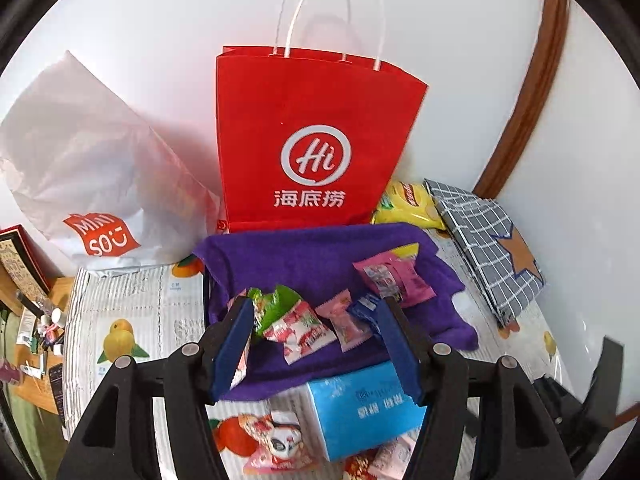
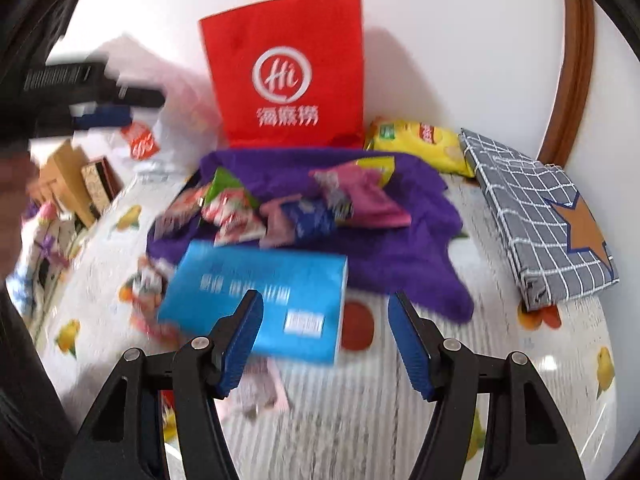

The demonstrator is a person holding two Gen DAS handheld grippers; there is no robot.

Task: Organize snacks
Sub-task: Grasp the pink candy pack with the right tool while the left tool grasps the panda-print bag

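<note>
Against the wall edge of the worktop: I see the red paper bag upright, a white plastic bag beside it, a yellow chip bag and a folded checked cloth toward the corner
Snacks: small wrapped snacks lie heaped on the purple towel in front of the red bag; more packets sit loose near the front edge by the blue box
Progress: I judge it early; nothing visibly sorted, the whole heap and the loose packets remain
Left tool: half open, empty, tilted down over the heap
Right tool: half open, empty, angled down, the blue box's near edge just ahead of its tips; this view is blurred
Next: I expect to pick one packet from the heap
</note>
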